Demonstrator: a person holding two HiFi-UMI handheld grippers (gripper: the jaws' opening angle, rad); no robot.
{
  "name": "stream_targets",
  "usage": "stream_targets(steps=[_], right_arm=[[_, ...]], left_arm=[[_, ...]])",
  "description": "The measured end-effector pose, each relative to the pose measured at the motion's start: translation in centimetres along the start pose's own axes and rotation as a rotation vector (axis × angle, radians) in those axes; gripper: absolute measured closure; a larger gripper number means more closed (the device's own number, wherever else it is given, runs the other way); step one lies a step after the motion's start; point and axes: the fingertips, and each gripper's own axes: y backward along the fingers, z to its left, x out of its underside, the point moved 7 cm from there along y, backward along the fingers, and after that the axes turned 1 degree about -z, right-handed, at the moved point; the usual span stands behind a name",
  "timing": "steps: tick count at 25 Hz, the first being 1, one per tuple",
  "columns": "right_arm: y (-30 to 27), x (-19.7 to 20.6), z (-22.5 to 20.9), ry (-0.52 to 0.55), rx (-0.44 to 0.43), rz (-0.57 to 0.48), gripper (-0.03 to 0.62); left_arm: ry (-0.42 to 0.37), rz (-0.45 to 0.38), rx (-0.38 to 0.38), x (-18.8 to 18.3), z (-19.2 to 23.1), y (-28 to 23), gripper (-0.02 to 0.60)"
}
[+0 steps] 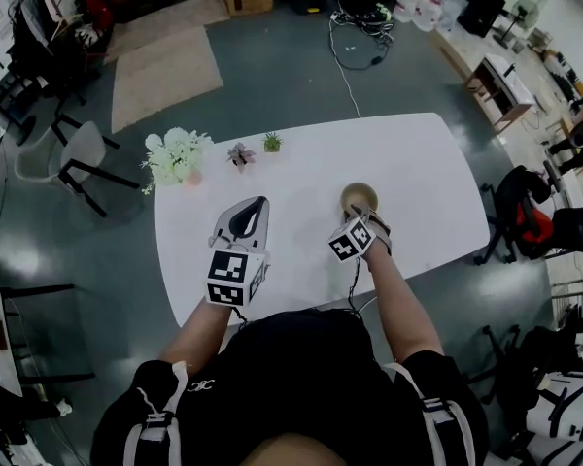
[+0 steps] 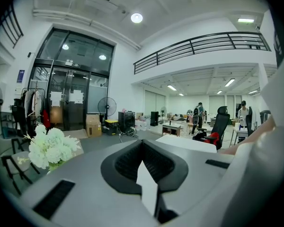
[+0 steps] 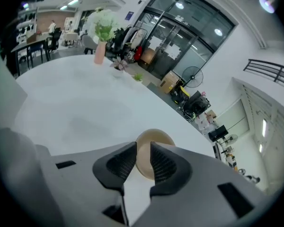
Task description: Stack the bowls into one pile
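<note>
Near the table's (image 1: 418,163) right, we are holding the right gripper (image 3: 143,148) released astride the bowls' (image 3: 154,137) rim, aiming to lift straight off; left gripper (image 2: 142,143) clenched, empty.

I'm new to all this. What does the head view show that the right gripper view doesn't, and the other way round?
Only the head view: the person's arms, the left tool and a rug on the floor.
Only the right gripper view: the right tool seen close up, its jaws apart with the bowl showing between them, and a standing fan.
Both: the bowl, the white table and the white flowers.
</note>
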Motion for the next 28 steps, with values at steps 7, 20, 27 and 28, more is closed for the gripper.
stream_targets(steps=[7, 20, 27, 28], right_arm=[[6.1, -2.4, -5.4, -0.445, 0.033, -0.306, 0.548], [20.8, -2.6, -8.9, -0.715, 0.293, -0.864, 0.579], [22.0, -3.2, -8.2, -0.694, 0.267, -0.889, 0.580], [22.0, -3.2, -8.1, -0.694, 0.268, -0.885, 0.580]], left_arm=[[0.019, -0.014, 0.003, -0.5, -0.4, -0.8, 0.568], [0.020, -0.033, 0.073, -1.7, -2.7, -2.4, 0.568], [0.017, -0.036, 0.085, -1.8, -3.4, -2.7, 0.568], [0.017, -0.034, 0.085, -1.7, -3.4, -2.7, 0.568]])
